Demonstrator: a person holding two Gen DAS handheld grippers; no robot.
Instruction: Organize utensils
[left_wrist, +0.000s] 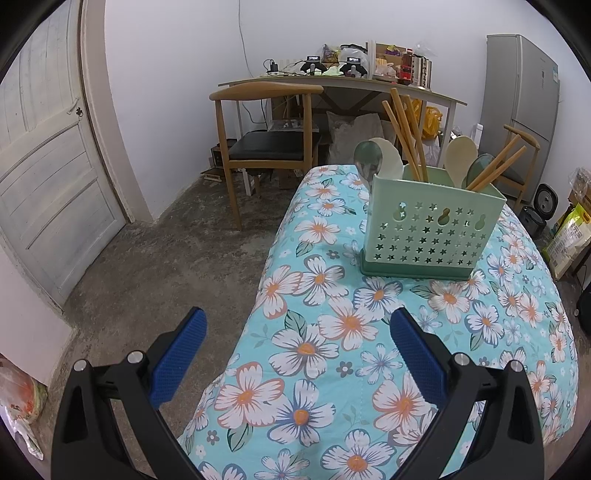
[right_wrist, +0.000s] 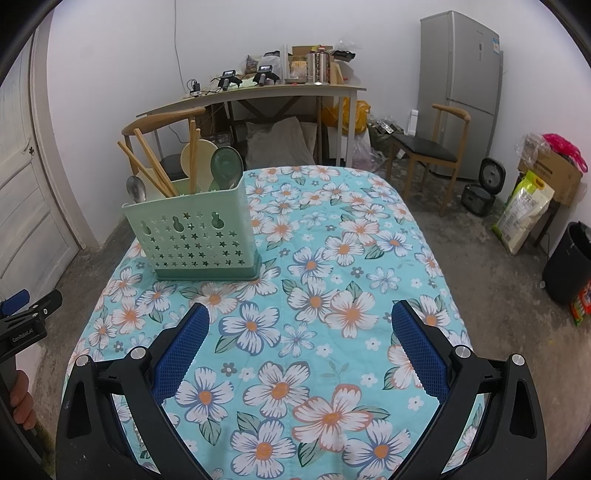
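A pale green utensil holder (left_wrist: 432, 230) (right_wrist: 195, 236) with star-shaped holes stands upright on the floral tablecloth (left_wrist: 332, 350) (right_wrist: 332, 258). Inside it are wooden chopsticks (left_wrist: 406, 136) (right_wrist: 155, 166), cream spoons (left_wrist: 460, 155) (right_wrist: 201, 155), a green spoon (right_wrist: 226, 164) and a metal spoon (left_wrist: 365, 160) (right_wrist: 136, 189). My left gripper (left_wrist: 297, 334) is open over the table's left edge, nothing between its fingers. My right gripper (right_wrist: 301, 325) is open above the cloth, right of the holder and short of it, also empty. The left gripper's tip (right_wrist: 22, 306) shows at the right wrist view's left edge, held by a hand (right_wrist: 20, 398).
Beyond the table are a wooden chair (left_wrist: 266, 147), a cluttered desk (left_wrist: 332, 85) (right_wrist: 258, 88), a second chair (right_wrist: 428, 147) and a grey fridge (right_wrist: 461, 85). A door (left_wrist: 48, 166) stands left. A rice cooker (right_wrist: 484, 188), bags and a black bin (right_wrist: 569, 262) sit on the floor right.
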